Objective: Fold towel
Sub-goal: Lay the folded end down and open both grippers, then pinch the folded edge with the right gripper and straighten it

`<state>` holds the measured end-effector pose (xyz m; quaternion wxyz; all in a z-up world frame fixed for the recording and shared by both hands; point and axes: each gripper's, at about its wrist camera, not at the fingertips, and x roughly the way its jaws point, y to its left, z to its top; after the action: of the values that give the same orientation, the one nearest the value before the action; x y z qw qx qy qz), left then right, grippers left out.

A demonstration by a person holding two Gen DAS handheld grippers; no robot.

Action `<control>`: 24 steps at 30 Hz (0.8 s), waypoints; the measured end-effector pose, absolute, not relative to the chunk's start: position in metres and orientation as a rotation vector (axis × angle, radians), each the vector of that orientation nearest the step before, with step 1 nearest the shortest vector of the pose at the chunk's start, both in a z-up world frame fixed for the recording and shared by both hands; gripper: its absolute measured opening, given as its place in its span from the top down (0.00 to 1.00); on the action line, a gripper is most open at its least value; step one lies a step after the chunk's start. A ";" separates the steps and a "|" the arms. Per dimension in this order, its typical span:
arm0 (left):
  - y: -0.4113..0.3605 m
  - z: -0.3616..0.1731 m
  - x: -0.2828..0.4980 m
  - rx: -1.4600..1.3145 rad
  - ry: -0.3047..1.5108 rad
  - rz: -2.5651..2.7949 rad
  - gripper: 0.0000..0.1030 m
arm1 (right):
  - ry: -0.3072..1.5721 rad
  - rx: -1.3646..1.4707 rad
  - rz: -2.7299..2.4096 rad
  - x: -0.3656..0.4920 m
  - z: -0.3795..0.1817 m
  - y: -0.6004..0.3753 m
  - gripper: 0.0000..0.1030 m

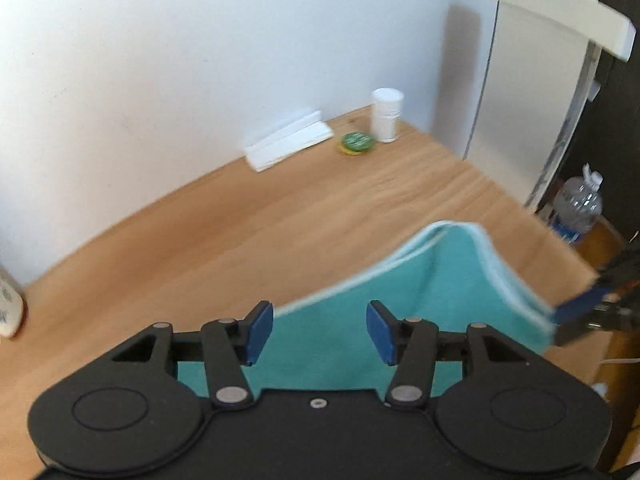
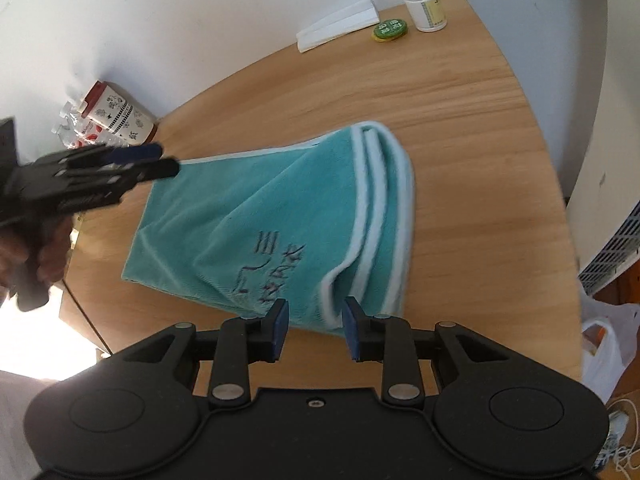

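A teal towel [image 2: 256,200] with pale trim and dark embroidery lies folded in layers on the wooden table [image 2: 460,92]. Its right side bulges up in a loose fold. My right gripper [image 2: 316,326] is open at the towel's near edge, and the trimmed corner sits in the gap between its blue pads. My left gripper [image 1: 320,330] is wide open low over the towel [image 1: 400,300], gripping nothing. In the right wrist view a hand holds the left gripper [image 2: 170,160] at the towel's far left corner. In the left wrist view the right gripper [image 1: 560,320] sits at the raised right edge.
Against the back wall stand a white pill bottle [image 2: 424,0], a green round lid [image 2: 390,30] and folded white paper [image 2: 340,24]. A patterned cup with a red lid [image 2: 116,114] is at the left. Off the table are a water bottle [image 1: 576,204] and a white bag [image 2: 604,344].
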<state>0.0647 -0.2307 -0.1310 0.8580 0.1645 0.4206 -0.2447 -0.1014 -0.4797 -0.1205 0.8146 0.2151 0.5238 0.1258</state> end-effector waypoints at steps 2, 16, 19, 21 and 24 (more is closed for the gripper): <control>-0.224 -0.141 0.073 0.379 0.896 -0.512 0.49 | 1.107 0.446 0.245 -0.101 -0.121 -0.470 0.68; -0.204 -0.174 0.076 0.471 0.911 -0.470 0.49 | 1.104 0.300 0.124 -0.090 -0.112 -0.464 0.97; -0.201 -0.177 0.077 0.475 0.916 -0.465 0.49 | 1.083 0.281 0.079 -0.095 -0.102 -0.470 0.97; -0.199 -0.183 0.077 0.502 0.921 -0.449 0.49 | 1.100 0.214 0.060 -0.098 -0.104 -0.465 0.97; -0.198 -0.186 0.073 0.514 0.913 -0.459 0.49 | 1.112 0.201 0.024 -0.101 -0.113 -0.466 0.97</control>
<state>0.0727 -0.1983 -0.1859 0.8407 0.2433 0.4322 -0.2174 -0.1011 -0.4657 -0.1130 0.8446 0.0951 0.5267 0.0112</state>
